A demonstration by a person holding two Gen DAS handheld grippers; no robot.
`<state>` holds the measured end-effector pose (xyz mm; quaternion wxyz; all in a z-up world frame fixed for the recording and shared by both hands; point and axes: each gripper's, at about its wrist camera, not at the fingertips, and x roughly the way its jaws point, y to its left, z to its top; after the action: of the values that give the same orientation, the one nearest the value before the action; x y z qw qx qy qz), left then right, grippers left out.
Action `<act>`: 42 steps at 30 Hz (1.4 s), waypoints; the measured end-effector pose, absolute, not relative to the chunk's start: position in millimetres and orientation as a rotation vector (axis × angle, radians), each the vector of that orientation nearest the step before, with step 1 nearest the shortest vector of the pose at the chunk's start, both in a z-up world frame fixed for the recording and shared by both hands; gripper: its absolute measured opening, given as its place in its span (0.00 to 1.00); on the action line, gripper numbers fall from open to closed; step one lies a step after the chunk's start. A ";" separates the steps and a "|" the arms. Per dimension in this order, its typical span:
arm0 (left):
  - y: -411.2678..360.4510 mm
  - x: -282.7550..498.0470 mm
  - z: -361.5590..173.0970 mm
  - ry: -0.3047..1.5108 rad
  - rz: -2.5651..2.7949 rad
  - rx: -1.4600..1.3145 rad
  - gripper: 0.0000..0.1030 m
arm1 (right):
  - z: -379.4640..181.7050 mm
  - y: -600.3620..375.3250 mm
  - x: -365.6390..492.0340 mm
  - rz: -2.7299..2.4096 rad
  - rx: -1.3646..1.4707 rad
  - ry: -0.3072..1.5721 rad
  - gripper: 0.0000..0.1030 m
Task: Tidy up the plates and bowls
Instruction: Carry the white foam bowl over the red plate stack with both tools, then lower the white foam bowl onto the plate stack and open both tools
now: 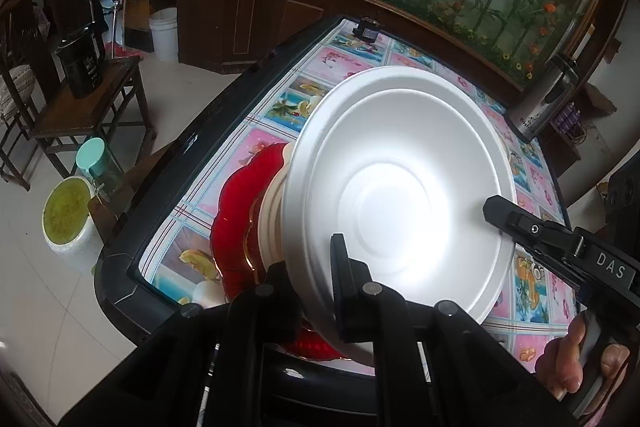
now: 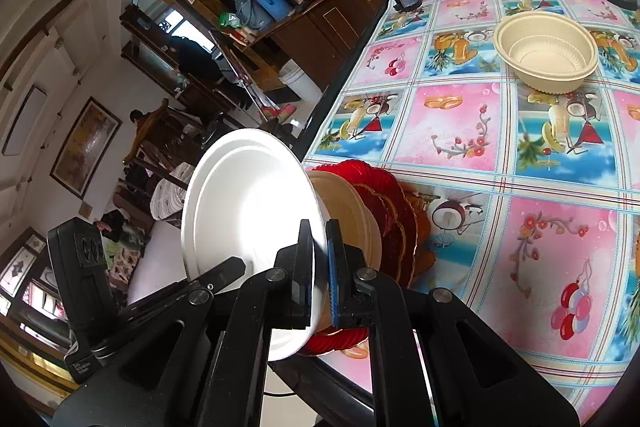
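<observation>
A white foam bowl [image 1: 400, 195] [image 2: 248, 219] is held tilted on edge above a beige bowl [image 2: 352, 215] that sits on red glass plates [image 1: 236, 223] [image 2: 396, 223]. My left gripper [image 1: 316, 291] is shut on the white bowl's lower rim. My right gripper [image 2: 320, 267] is shut on the same bowl's rim from the other side, and shows in the left wrist view [image 1: 496, 211] at the bowl's right edge. A second beige bowl [image 2: 546, 57] stands alone farther back on the table.
The table [image 2: 460, 131] has a pink and blue patterned cloth and a dark rim. A steel kettle [image 1: 540, 107] stands at its far edge. A small black device [image 1: 366, 31] sits at the far corner. Chairs and buckets stand on the floor to the left.
</observation>
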<state>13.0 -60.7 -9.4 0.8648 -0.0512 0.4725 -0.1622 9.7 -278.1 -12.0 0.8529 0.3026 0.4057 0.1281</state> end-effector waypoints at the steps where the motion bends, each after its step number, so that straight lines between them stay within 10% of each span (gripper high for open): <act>1: -60.6 14.8 -10.5 0.993 -0.339 -0.109 0.10 | -12.7 -277.4 10.4 0.267 0.635 0.856 0.06; 42: -65.6 24.5 -23.9 1.004 -0.269 0.028 0.15 | -38.6 -271.6 33.5 0.248 0.634 0.917 0.07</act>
<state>24.5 -65.6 -23.9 0.8679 0.0132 0.4797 -0.1285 33.5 -271.6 -38.6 0.8415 0.2998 0.4338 0.1174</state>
